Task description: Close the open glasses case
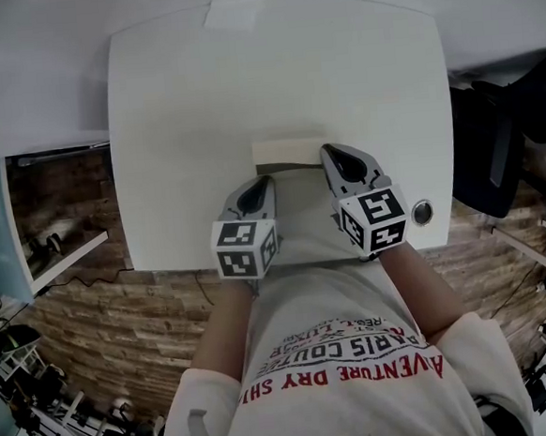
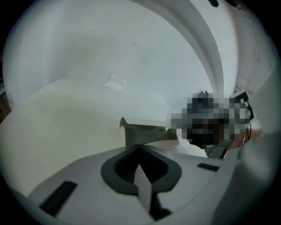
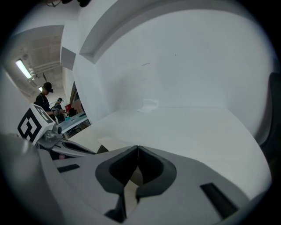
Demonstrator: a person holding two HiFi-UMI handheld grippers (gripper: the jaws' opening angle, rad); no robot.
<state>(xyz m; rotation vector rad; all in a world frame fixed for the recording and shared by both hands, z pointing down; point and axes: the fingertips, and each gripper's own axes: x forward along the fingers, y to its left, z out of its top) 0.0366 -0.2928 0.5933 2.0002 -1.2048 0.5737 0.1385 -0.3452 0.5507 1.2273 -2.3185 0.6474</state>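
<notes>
A cream glasses case (image 1: 287,151) lies on the white table (image 1: 181,125), near its front edge. A dark gap shows along the case's near side, grey-green in the left gripper view (image 2: 147,132). My left gripper (image 1: 267,179) is shut and empty, its tip just in front of the case's left half; the jaws meet (image 2: 139,146) right before the case. My right gripper (image 1: 327,150) is also shut and empty, its tip against the case's right end. In the right gripper view the case (image 3: 109,143) lies just left of the closed jaws (image 3: 138,148).
A taped patch (image 1: 235,8) sits at the table's far edge. A round metal grommet (image 1: 422,212) is set in the front right corner. A black chair (image 1: 503,147) stands to the right, and shelving (image 1: 64,248) to the left over a brick-patterned floor.
</notes>
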